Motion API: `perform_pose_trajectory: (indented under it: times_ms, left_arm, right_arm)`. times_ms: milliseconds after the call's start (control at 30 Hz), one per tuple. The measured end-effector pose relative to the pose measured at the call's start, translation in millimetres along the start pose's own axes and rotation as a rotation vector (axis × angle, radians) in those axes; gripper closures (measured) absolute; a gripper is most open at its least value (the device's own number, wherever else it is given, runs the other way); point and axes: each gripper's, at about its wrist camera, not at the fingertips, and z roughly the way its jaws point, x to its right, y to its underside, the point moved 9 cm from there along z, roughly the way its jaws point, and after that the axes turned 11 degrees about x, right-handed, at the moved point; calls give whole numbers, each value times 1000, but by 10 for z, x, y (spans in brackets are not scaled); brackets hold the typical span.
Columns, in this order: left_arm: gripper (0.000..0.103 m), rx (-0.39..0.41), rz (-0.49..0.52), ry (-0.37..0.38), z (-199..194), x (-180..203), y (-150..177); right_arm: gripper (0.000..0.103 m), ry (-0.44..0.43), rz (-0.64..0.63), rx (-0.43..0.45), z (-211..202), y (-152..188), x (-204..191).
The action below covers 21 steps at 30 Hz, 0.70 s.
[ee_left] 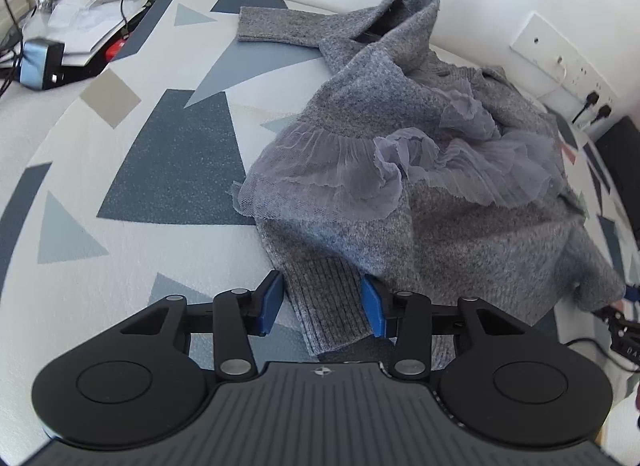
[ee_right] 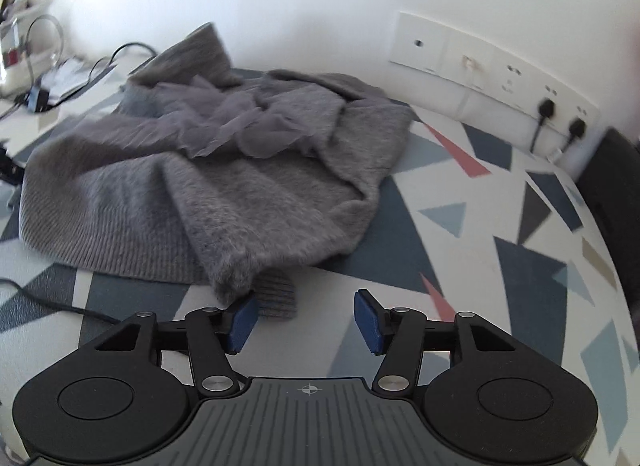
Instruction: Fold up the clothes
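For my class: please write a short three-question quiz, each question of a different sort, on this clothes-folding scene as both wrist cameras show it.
1. True or false: the left tool has its blue pads clamped shut on the grey sweater.
2. Multiple choice: What lies between the left tool's pads? A) a ribbed cuff B) a black cable C) the tulle ruffle
3. Fill in: the right tool stands open over the patterned ____, beside another ribbed cuff.

Key
1. False: the pads stand apart on either side of the knit.
2. A
3. cloth; its left pad is close to the cuff, and nothing is gripped.
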Motion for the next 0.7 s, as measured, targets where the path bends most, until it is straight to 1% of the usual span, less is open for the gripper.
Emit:
perform_pose_trajectory:
  times_ms: [67,100,167,233,300,367,433,533,600,633,700]
  left_arm:
    - [66,-6,58,-31,7,28,6]
    - [69,-6,71,-41,7,32,10]
    - [75,-4,63,-54,0,9,13]
    - [85,-7,18,-57,-12,-39,12]
    - [91,-20,-30,-48,-35,-86,25]
    - [93,-22,-38,-74,-76,-119,55]
    - [94,-9,-18,-98,-115,-123,85]
    - [95,3,-47,-94,-135,-141,111]
    - [95,0,-82,-92,-132,-164,94]
    - [95,-3,-99,-90,-134,-174,90]
    - [96,-9,-126,-89,-145,-191,87]
  right_arm:
    - [53,-9,-38,0,60,-19,-114]
    - [53,-16,-54,-3,90,-21,-164]
    - [53,-30,-91,-14,128,-18,-251]
    - [53,-45,-126,-17,102,-9,-295]
    - [50,-66,-134,-24,57,18,-299]
    - [45,-85,-134,-31,13,42,-297]
    - [44,-100,-136,-34,-14,62,-300]
    - [44,-104,-146,-16,-39,57,-318]
    - [46,-104,-132,3,-25,37,-332]
    - [50,-105,-119,7,-4,27,-338]
    - [61,-119,-87,-2,58,24,-352]
